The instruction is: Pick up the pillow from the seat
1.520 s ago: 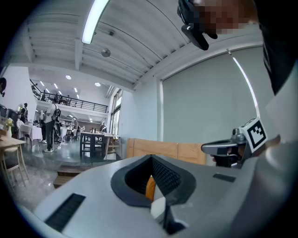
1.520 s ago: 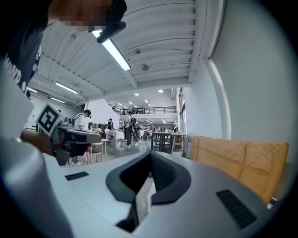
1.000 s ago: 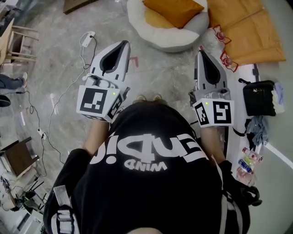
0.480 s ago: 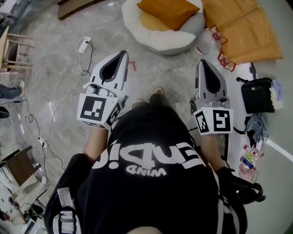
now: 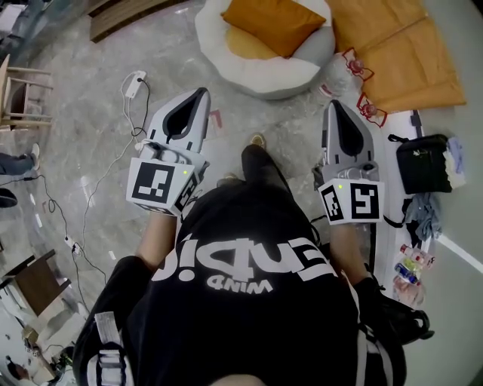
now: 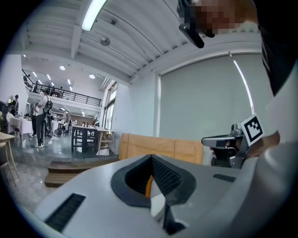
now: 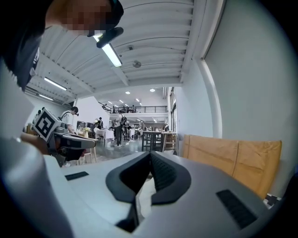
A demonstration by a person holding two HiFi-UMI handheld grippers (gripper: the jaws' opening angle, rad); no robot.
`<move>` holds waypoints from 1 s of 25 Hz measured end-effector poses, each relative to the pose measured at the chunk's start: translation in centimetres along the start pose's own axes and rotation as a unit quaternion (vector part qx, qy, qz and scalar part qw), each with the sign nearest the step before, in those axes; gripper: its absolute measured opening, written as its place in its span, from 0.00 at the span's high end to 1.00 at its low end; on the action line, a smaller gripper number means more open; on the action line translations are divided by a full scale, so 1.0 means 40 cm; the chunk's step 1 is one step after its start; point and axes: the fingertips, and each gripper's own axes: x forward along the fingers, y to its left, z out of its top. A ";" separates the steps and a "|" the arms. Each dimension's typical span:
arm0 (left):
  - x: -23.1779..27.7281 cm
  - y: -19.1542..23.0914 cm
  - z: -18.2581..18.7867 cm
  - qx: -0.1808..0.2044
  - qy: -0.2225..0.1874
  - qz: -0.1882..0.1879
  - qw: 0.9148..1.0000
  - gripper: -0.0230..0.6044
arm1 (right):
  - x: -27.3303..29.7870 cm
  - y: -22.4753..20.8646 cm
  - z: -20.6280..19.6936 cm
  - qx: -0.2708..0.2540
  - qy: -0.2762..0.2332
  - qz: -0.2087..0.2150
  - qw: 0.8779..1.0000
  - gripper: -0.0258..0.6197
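The orange pillow (image 5: 275,22) lies on a round white seat (image 5: 260,74) on the floor at the top of the head view. My left gripper (image 5: 202,92) and right gripper (image 5: 333,104) are held out in front of the person's chest, both pointing toward the seat and still short of it. Both are shut with nothing in them. In the left gripper view the jaws (image 6: 151,159) meet, with a sliver of orange showing behind them. The right gripper view shows its jaws (image 7: 150,154) closed the same way.
Large orange cushions (image 5: 407,53) lie right of the seat. A black bag (image 5: 424,160) and bottles (image 5: 411,264) sit along the right. A white power strip with cable (image 5: 134,81) lies on the marble floor at left, near a wooden chair (image 5: 19,94). The person's foot (image 5: 256,141) is forward.
The person has stepped forward, one leg now stretched out between the grippers. The seat and pillow have drifted slightly left in view. Both grippers stay shut and keep their pose.
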 end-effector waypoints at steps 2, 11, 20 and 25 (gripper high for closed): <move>0.033 0.010 0.001 -0.002 0.000 -0.002 1.000 0.95 | 0.029 -0.015 0.001 -0.002 0.001 0.002 1.000 0.93; 0.208 0.067 0.013 -0.001 -0.001 -0.010 1.000 0.95 | 0.176 -0.110 0.000 0.001 0.011 0.009 1.000 0.93; 0.394 0.086 0.049 0.002 -0.012 0.001 1.000 0.95 | 0.308 -0.249 0.002 0.003 0.013 0.027 1.000 0.93; 0.466 0.101 0.065 -0.001 -0.011 0.018 1.000 0.95 | 0.376 -0.300 0.000 0.002 0.011 0.044 0.999 0.93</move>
